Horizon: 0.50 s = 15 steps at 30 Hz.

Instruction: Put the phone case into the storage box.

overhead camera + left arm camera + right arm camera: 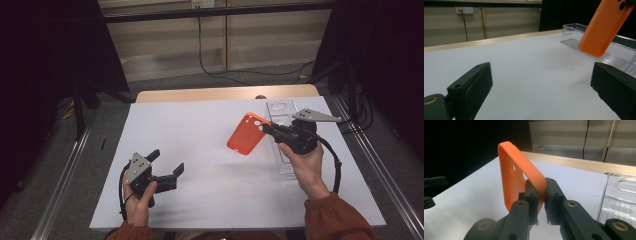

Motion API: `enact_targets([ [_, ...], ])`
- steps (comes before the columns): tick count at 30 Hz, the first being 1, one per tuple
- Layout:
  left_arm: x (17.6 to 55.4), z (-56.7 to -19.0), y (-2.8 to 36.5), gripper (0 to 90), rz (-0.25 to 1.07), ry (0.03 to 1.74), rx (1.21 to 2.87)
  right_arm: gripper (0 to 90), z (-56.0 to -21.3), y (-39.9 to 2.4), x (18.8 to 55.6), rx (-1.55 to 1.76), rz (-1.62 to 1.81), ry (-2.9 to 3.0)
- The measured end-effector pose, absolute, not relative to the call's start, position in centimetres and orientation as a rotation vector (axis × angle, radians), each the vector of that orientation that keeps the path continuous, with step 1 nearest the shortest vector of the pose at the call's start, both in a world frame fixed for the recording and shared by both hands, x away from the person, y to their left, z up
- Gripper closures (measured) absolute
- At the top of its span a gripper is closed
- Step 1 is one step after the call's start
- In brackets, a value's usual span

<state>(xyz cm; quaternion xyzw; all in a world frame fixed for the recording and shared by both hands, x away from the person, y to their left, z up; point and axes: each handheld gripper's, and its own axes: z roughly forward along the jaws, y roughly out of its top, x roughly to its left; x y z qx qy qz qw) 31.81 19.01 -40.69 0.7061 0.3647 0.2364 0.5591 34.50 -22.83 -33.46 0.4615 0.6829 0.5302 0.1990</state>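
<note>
High view. We log a soft orange rubbery phone case [247, 133], held clear above the white table sheet [200, 150]. The right gripper [270, 129] pinches it at its camera-cutout end; the free end slopes toward the table's middle. Beside it on the right lies a clear plastic packaging tray [283, 112], partly under the right hand. The left gripper [167, 164] waits near the front left of the table, well apart from the case, jaws spread and holding nothing.

Left gripper view. We note both black jaws standing wide apart with bare sheet between them. The case [604, 27] hangs tilted at upper right, in front of the tray [574, 30].

Right gripper view. We record the jaws clenched on one side wall of the case [519, 175], the wall sandwiched between the pads near a corner.

Handling note. We judge the step to be carrying the case off from the tray. The grip is narrow and on a flexible rim, so we would keep the squeeze firm, move slowly, and avoid swinging the free end; the left gripper could steady the far edge.
</note>
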Motion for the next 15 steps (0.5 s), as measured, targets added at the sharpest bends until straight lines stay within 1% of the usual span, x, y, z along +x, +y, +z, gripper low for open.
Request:
enact_targets([
  [3,31.6,-40.8,19.3,3.9,0.583,0.814,1.691,81.5,-33.2,-22.9,34.8,1.276,1.469,1.911],
  [5,31.6,-40.8,19.4,3.9,0.573,0.816,1.664,81.5,-33.1,-22.9,34.9,1.273,1.464,1.908],
  [7,31.5,-40.8,19.6,3.9,0.600,0.808,1.670,81.5,-33.0,-23.0,35.1,1.267,1.444,1.908],
  [15,30.9,-40.9,21.6,2.9,0.657,0.880,1.616,81.5,-32.3,-24.1,35.7,1.263,1.426,1.883],
])
